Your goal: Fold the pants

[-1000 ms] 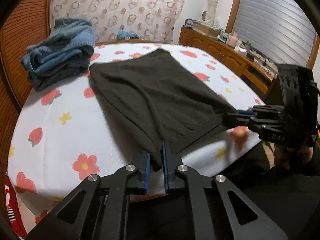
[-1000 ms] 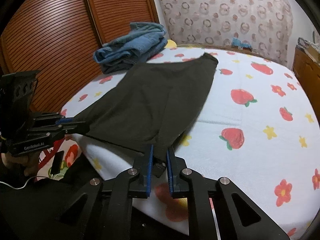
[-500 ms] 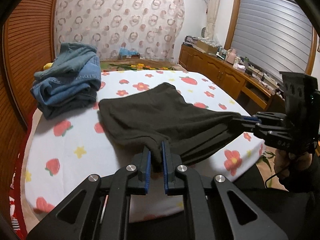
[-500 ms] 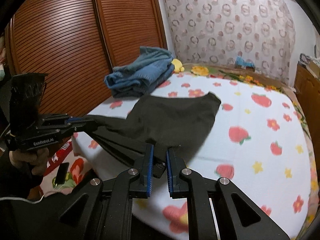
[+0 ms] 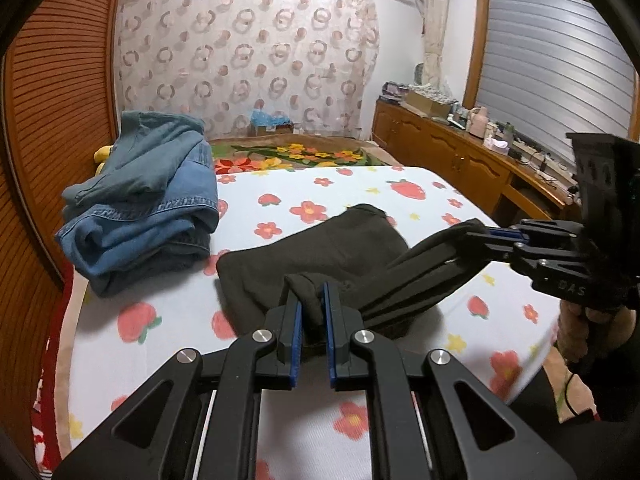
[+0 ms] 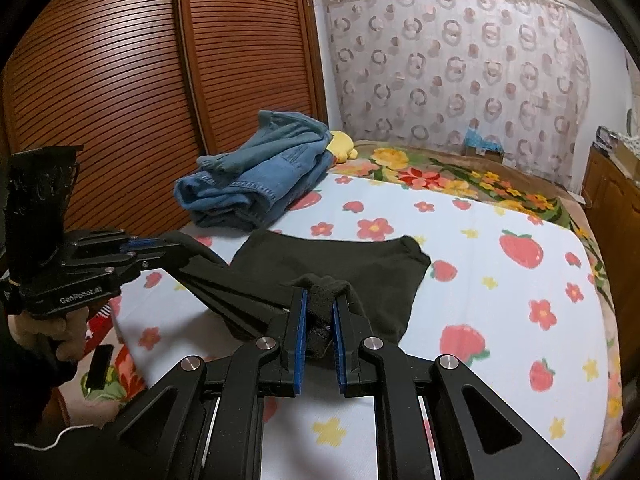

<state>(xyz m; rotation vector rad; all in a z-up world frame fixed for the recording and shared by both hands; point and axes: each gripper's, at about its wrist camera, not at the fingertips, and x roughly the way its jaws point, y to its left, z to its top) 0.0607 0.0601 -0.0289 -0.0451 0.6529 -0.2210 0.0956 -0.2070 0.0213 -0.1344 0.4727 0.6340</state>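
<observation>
Folding over, the dark pants (image 5: 320,248) lie near the bed's (image 5: 168,344) near edge, their near end lifted. The left gripper (image 5: 312,312) and right gripper (image 6: 320,312) each pinch a corner, nearly closed. Next, likely: carrying both corners evenly toward the far edge beside the denim pile (image 5: 144,200).

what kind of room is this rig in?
Most likely a home bedroom: a bed under a strawberry-and-flower sheet, louvred wooden wardrobe doors beside it, and a cluttered wooden sideboard below a shuttered window.
</observation>
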